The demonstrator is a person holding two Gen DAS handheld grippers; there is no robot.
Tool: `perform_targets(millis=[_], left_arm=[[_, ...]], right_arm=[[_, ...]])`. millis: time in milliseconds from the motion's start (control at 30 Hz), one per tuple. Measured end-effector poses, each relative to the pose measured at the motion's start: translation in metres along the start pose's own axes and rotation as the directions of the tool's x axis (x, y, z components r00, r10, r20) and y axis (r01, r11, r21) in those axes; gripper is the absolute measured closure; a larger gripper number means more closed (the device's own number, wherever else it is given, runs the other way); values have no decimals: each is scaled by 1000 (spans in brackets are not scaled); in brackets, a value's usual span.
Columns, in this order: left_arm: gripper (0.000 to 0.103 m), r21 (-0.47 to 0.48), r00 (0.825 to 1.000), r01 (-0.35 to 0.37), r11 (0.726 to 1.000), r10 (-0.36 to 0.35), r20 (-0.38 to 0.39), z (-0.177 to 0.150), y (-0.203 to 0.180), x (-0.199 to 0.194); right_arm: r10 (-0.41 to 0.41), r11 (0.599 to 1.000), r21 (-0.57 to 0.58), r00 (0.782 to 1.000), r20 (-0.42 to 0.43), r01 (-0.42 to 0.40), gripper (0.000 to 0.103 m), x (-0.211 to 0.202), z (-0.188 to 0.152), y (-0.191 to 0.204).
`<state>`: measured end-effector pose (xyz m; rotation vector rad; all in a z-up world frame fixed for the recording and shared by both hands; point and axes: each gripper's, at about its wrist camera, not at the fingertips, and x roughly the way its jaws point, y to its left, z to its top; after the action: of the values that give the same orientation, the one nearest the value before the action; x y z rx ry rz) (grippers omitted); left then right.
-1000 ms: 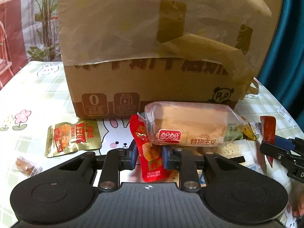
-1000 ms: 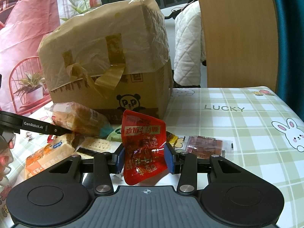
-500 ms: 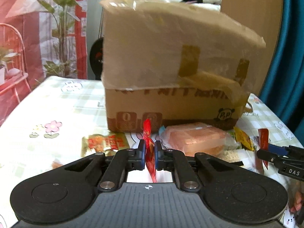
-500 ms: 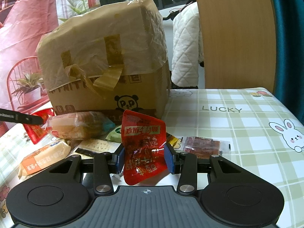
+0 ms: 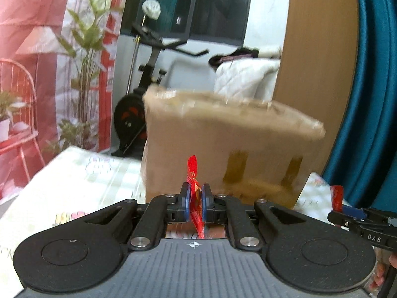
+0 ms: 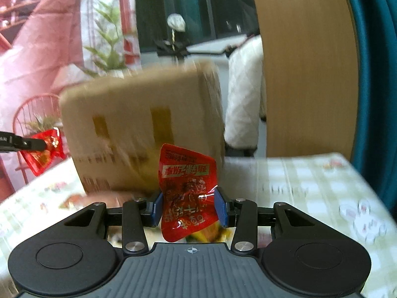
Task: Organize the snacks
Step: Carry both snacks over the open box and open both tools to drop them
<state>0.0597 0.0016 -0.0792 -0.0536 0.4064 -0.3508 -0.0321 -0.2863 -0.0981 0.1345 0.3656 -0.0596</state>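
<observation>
A: Both grippers are loaded. The left gripper (image 5: 196,204) is clamped right down on a red snack packet (image 5: 193,173), which stands edge-on between the blue pads (image 5: 185,204), its top poking up in front of the cardboard box (image 5: 223,149)

B: And the right gripper (image 6: 189,209) has its own red pouch (image 6: 188,188), held face-on by the sides, the pads pressed against its edges, jaws partly apart because the pouch is wide

A: That pouch looks glossy and crinkled, with white and green lettering near the top and some puffiness in the middle. Soft foil, by the look of it, so it should flex rather than slip

B: Where are they in the job?

A: Early to middle, as a judgement. Two packets are off the checked tablecloth (image 6: 310,186) and held up in front of the box, but neither is placed anywhere. Whether the box is the destination is not something the views settle; its top is blurred

B: Anything left on the table?

A: Below the right gripper there is a yellow-green wrapper (image 6: 211,234) and, to the left, an orange-brown shape too smeared to name. So more sorting appears to remain, beyond setting these two down
</observation>
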Motion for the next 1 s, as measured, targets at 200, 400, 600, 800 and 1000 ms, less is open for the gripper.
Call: perform_targets(millis=[200, 400, 600, 800, 1000], left_arm=[[93, 18, 996, 30, 999, -31, 88, 39, -7, 2], [93, 22, 989, 64, 998, -66, 131, 92, -14, 22], [93, 31, 992, 77, 997, -80, 98, 127, -22, 58], [92, 70, 998, 60, 996, -61, 8, 137, -30, 94], [30, 85, 999, 36, 996, -39, 35, 136, -27, 86]], right_arm=[[54, 997, -58, 994, 97, -49, 64, 0, 61, 14], [80, 996, -52, 986, 148, -73, 64, 24, 124, 19], [45, 999, -35, 993, 111, -41, 64, 66, 165, 23], [-5, 1000, 30, 1000, -12, 5, 61, 108, 170, 27], [-21, 999, 31, 1000, -11, 21, 44, 100, 168, 33]])
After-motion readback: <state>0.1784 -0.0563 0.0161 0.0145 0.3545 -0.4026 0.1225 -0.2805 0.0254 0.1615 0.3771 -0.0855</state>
